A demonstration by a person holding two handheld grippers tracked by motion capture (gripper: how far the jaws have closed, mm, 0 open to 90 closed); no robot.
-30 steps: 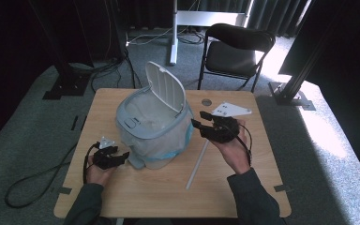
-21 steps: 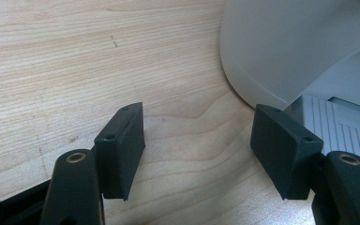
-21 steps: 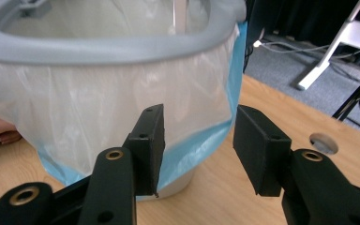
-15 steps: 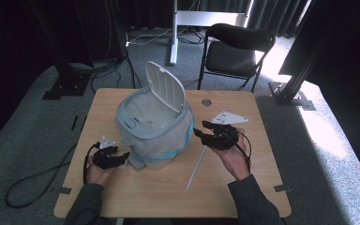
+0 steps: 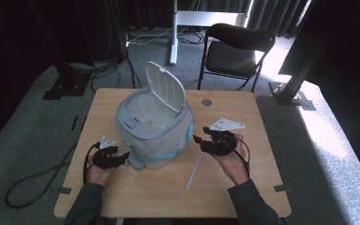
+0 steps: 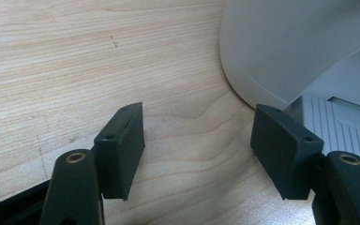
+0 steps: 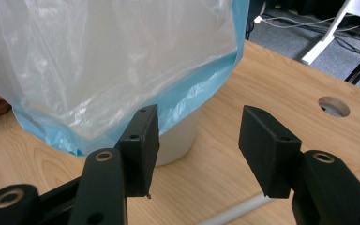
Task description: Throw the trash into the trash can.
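Light wooden tabletop (image 5: 262,187), rounded corners, round cable hole (image 5: 206,102) near far edge. Centre-left on it: a grey plastic bin (image 5: 152,129) with hinged lid raised, lined with a clear bag edged in blue. High view alone shows lid and bin's open mouth. Right tool view shows the bag (image 7: 98,65) hanging over the bin's pale wall, blue hem low. Left tool view shows the bin's rounded base (image 6: 281,51) meeting the wood, plus a ribbed grey part at right.

Thin white rod (image 5: 194,170) lies flat, right of bin.

Left tool (image 5: 122,156): jaws spread, empty, just beside bin's base. Right tool (image 5: 199,142): jaws spread, empty, near the bag.
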